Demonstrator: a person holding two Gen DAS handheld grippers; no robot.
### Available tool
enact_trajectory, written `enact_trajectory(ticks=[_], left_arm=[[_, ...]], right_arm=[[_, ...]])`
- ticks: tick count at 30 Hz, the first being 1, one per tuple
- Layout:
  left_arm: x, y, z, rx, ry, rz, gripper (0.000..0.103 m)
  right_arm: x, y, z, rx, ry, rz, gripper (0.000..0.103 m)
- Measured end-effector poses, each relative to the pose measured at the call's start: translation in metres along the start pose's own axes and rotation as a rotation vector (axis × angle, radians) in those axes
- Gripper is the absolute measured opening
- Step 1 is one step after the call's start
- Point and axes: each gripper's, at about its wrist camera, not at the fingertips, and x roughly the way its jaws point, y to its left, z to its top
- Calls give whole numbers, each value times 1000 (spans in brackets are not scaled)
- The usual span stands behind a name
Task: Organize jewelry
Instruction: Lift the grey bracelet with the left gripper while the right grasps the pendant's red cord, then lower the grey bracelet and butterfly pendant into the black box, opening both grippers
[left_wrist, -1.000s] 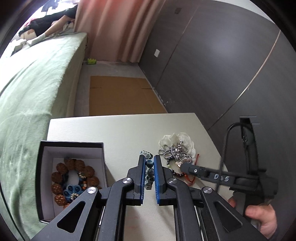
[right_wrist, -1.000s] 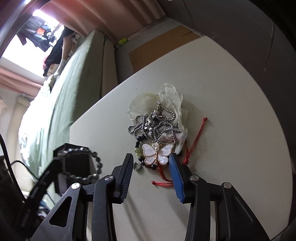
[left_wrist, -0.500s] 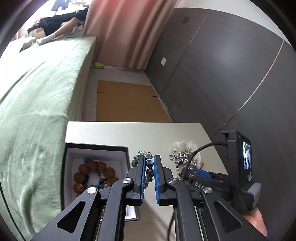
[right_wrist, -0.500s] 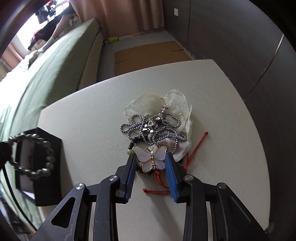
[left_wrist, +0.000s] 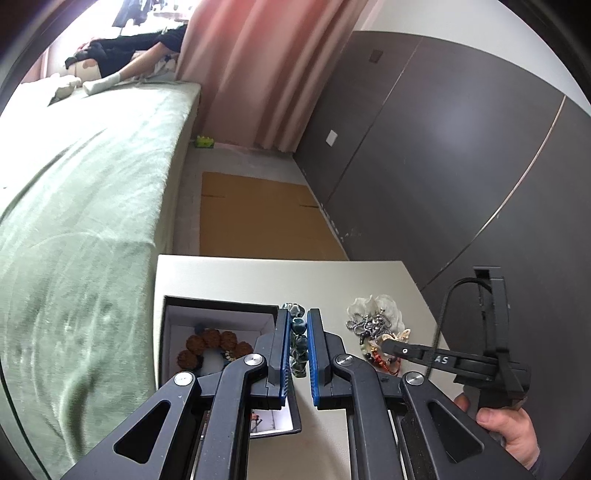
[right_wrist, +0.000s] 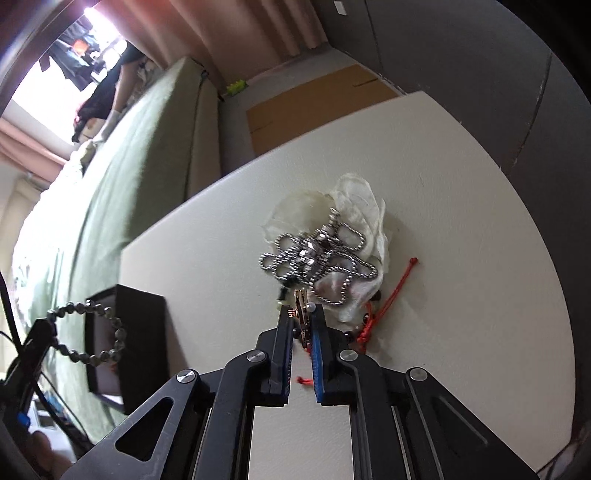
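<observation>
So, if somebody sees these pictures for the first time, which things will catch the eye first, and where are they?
Probably the tangled silver ball chain on the white fabric flower, in the middle of the pale table. Just below it, the right gripper is shut on a gold-rimmed butterfly pendant, turned on edge. To the left, the left gripper holds a dark green bead bracelet beside the open black box with brown beads inside.

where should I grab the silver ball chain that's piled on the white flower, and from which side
Take one of the outer loops of the silver ball chain on its left edge, coming from above with fingers straddling the strand. The loops there lie flat and open on the table, clear of the white flower and red cord.
</observation>
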Motion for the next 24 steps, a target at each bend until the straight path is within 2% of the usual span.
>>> enact_trajectory(ticks=[8,14,21,24], left_arm=[[-18,15,4,-21,-40,13,9],[-30,32,5,-46,-64,34,9],[-36,50,5,-78,-77,64,9],[-38,57,6,-91,-80,68,9]], right_arm=[[-17,18,-5,-17,-58,134,10],[-25,55,-9,-95,-114,257,10],[-19,108,-21,-185,-108,399,10],[-7,130,-29,-219,-65,448,11]])
